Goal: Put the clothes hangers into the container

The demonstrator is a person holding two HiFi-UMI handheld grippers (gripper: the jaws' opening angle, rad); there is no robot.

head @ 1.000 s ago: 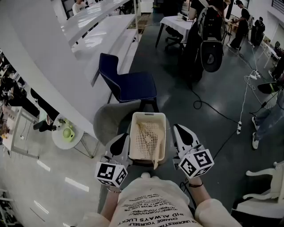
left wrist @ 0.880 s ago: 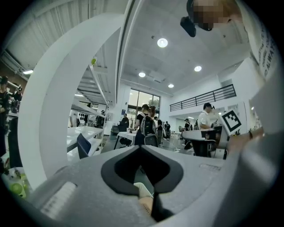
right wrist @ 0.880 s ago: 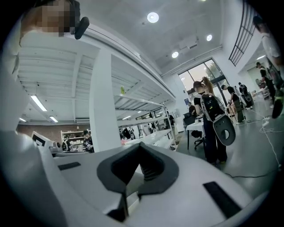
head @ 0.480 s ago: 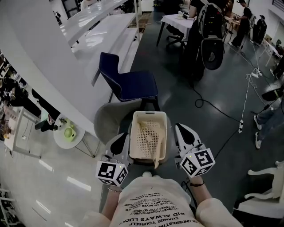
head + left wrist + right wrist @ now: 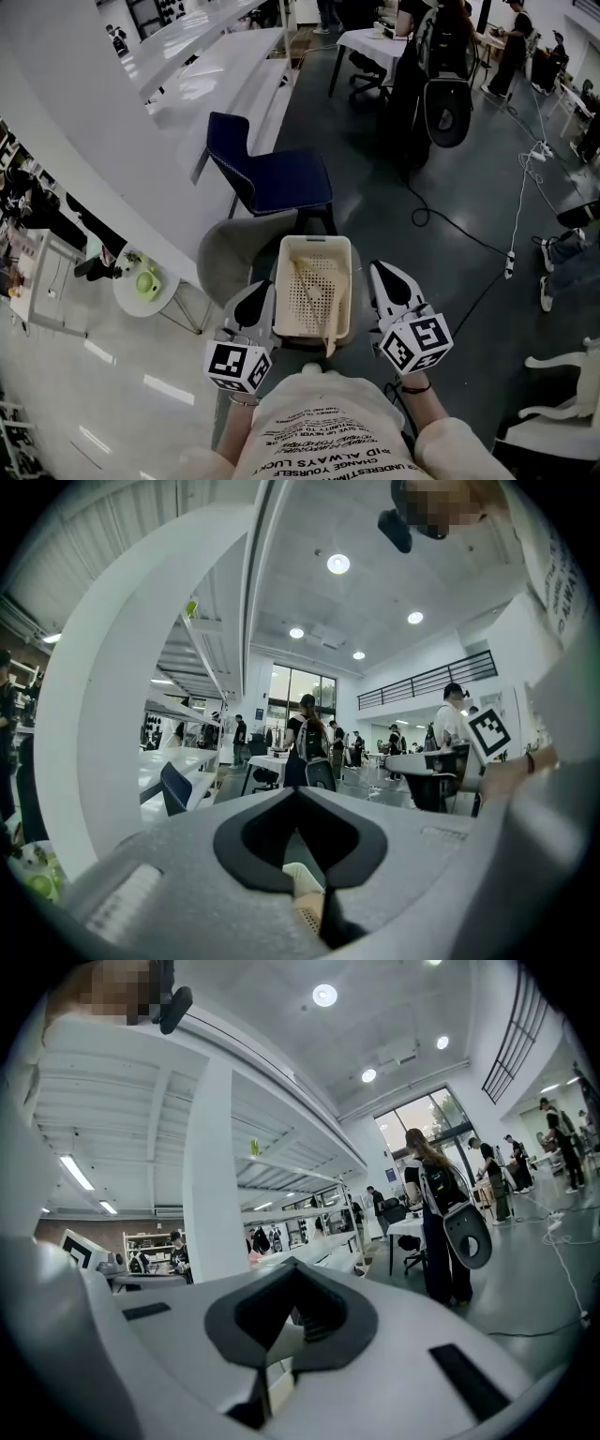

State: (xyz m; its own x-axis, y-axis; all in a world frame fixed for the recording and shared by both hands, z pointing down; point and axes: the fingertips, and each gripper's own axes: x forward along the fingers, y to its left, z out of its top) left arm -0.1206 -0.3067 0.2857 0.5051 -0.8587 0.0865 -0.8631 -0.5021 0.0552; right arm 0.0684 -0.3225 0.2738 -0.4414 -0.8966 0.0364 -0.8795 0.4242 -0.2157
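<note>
A cream perforated container (image 5: pixel 313 242) rests on a grey seat in front of me in the head view. Pale clothes hangers (image 5: pixel 305 279) lie inside it, and one end pokes over the near rim. My left gripper (image 5: pixel 261 292) hangs beside the container's left wall with its jaws shut and nothing in them. My right gripper (image 5: pixel 380 274) hangs beside the right wall, also shut and empty. In the left gripper view the jaws (image 5: pixel 298 794) meet, and a bit of the container (image 5: pixel 305 885) shows below them. The right gripper view shows its jaws (image 5: pixel 295 1277) closed together.
The grey round seat (image 5: pixel 228 251) bears the container. A dark blue chair (image 5: pixel 272 178) stands just beyond it. A small round white table (image 5: pixel 142 283) with green items is at the left. Cables (image 5: pixel 450 230) run over the dark floor at the right. A long white counter (image 5: pixel 216 66) lies far left.
</note>
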